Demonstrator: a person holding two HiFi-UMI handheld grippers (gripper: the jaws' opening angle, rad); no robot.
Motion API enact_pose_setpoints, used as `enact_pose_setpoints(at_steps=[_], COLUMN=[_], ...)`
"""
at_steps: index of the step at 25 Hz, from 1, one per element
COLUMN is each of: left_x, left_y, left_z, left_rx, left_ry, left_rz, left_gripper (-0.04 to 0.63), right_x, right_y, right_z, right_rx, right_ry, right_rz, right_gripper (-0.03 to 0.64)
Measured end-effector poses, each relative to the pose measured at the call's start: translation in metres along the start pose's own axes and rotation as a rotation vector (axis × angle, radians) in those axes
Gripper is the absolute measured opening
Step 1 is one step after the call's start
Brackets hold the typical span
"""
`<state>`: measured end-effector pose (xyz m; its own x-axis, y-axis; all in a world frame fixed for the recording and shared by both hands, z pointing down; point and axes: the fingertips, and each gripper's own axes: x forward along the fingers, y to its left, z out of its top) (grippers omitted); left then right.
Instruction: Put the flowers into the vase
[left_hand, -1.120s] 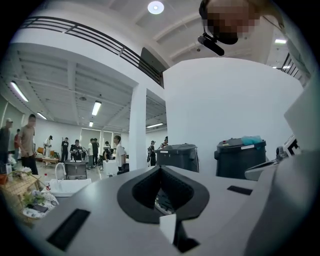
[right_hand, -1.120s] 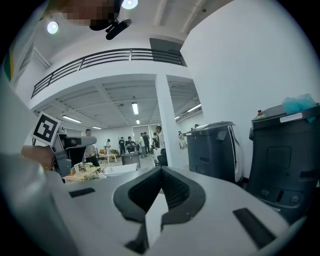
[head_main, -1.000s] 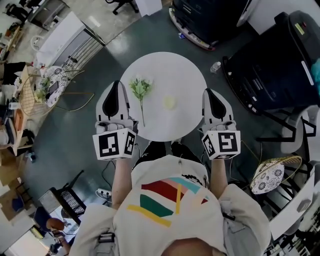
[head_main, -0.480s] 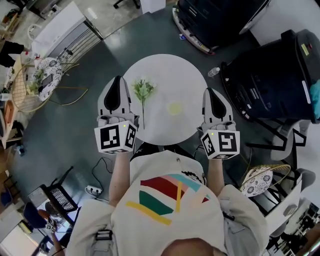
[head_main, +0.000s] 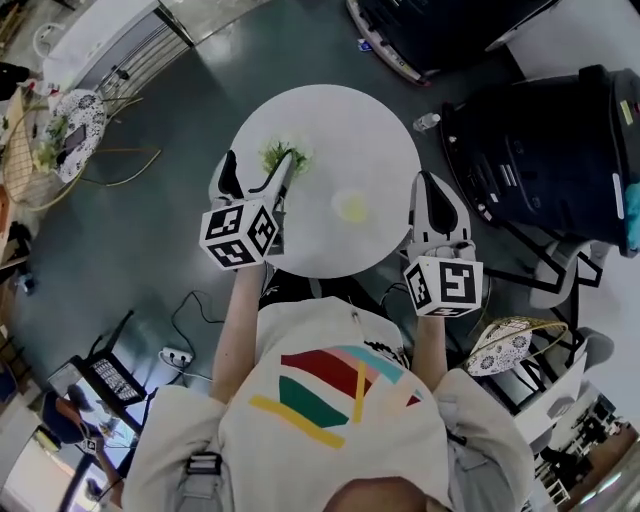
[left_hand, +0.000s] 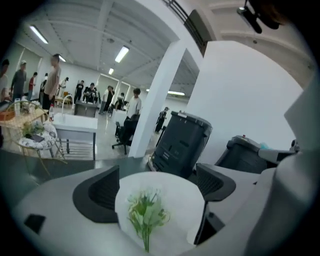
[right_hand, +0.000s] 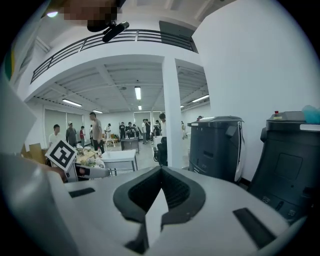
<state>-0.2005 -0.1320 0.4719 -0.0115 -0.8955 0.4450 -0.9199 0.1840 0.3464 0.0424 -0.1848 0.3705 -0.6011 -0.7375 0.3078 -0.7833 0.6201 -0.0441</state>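
Just now the left tongs are spreading open around the flowers, which lie unpinched toward the left edge of the desk. The right tongs sit pressed together, empty, off its near right edge. Nothing looks done yet: the flowers want gripping and carrying to what I take for the vase, near the middle.

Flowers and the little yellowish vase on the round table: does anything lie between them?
Nothing: in the head view, the white table between the flowers and the vase is bare.
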Motion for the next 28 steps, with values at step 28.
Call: enact_pose_setpoints(at_steps=[28], left_x=[0.106], left_y=[0.037], left_z=[-0.166], left_rx=[0.07], left_ry=[0.587], left_rz=[-0.021], left_gripper=[0.452], right_x=[-0.021], right_y=[-0.012], right_z=[-0.056], right_rx=[0.042], right_ry=[0.144], right_rz=[-0.151], right_gripper=[0.009])
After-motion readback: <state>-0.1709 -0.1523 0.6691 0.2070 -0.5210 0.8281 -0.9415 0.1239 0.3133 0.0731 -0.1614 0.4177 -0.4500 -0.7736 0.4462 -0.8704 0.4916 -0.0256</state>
